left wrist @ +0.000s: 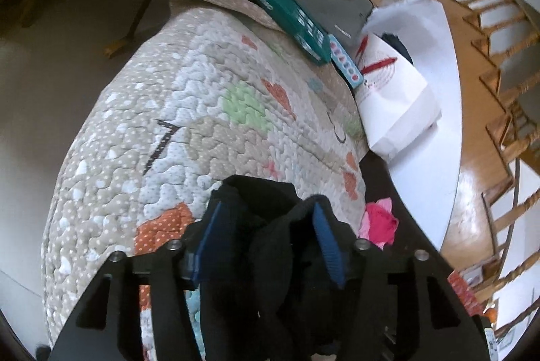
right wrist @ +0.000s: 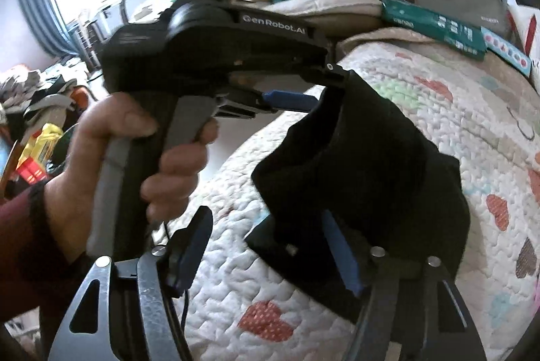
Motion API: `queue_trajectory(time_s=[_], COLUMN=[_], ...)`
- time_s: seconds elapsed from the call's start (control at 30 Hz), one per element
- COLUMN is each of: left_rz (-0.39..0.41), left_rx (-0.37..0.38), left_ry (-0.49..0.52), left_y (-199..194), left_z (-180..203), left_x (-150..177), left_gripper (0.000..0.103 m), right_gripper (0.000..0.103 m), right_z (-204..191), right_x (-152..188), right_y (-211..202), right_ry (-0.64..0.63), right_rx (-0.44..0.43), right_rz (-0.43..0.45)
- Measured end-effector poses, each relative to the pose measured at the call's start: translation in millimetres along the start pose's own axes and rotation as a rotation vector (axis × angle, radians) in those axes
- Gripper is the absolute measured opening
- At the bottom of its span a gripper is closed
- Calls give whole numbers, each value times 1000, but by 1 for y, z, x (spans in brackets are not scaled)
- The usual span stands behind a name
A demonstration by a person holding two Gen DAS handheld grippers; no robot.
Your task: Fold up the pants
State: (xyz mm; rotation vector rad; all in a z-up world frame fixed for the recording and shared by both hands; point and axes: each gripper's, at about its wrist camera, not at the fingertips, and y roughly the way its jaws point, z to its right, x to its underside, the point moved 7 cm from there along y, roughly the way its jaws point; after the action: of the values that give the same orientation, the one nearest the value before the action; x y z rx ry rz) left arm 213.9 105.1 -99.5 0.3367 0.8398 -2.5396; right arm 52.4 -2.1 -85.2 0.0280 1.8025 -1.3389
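The black pants [right wrist: 371, 165] hang bunched above a quilted mat [right wrist: 438, 91]. In the left wrist view my left gripper [left wrist: 266, 226] has its blue pads around a thick wad of the pants [left wrist: 266, 259]. The right wrist view shows that left gripper [right wrist: 324, 98] from the side, held in a hand, with the cloth hanging from its tip. My right gripper [right wrist: 266, 246] stands wide open just below; its right pad [right wrist: 341, 253] touches the hanging cloth, its left pad [right wrist: 192, 243] is clear of it.
A teal box [left wrist: 290, 13] and a grey bag [left wrist: 330, 0] lie at the mat's far edge, beside a white paper bag [left wrist: 395, 94]. A pink cloth [left wrist: 378, 222] lies right of the mat. A white table [left wrist: 432, 138] and wooden chairs [left wrist: 506, 84] stand beyond.
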Motion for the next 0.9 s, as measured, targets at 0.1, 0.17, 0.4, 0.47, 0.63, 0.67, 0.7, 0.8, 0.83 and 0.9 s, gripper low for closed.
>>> queue_trajectory(time_s=[0.1, 0.17, 0.4, 0.47, 0.63, 0.67, 0.7, 0.8, 0.83, 0.9], left_rz=[9, 5, 73, 64, -24, -34, -49, -92, -87, -75], left_rx=[-11, -37, -133, -130, -195, -255, -303, -347, -357, -360], left_ry=[-39, -66, 28, 100, 158, 152, 138, 91, 86, 67], left_y=[-11, -19, -48, -40, 11, 17, 22, 27, 24, 17], left_z=[-9, -18, 11, 40, 72, 64, 55, 28, 20, 9], left_x=[-1, -1, -2, 2, 16, 18, 22, 46, 56, 69], left_gripper=[62, 62, 62, 62, 63, 63, 63, 63, 63, 63], right_gripper=[77, 78, 78, 78, 78, 78, 78, 78, 78, 78], right_z=[7, 18, 112, 134, 162, 163, 164, 166, 166, 166], right_x=[5, 9, 23, 26, 30, 32, 32, 23, 15, 2], right_y=[-23, -37, -79, -84, -85, -84, -81, -75, -74, -68], right_ry=[11, 50, 310, 375, 478, 483, 482, 454, 431, 392], right_rx=[-3, -4, 111, 145, 170, 174, 184, 192, 192, 190], right_rz=[23, 38, 110, 125, 138, 133, 127, 125, 129, 130])
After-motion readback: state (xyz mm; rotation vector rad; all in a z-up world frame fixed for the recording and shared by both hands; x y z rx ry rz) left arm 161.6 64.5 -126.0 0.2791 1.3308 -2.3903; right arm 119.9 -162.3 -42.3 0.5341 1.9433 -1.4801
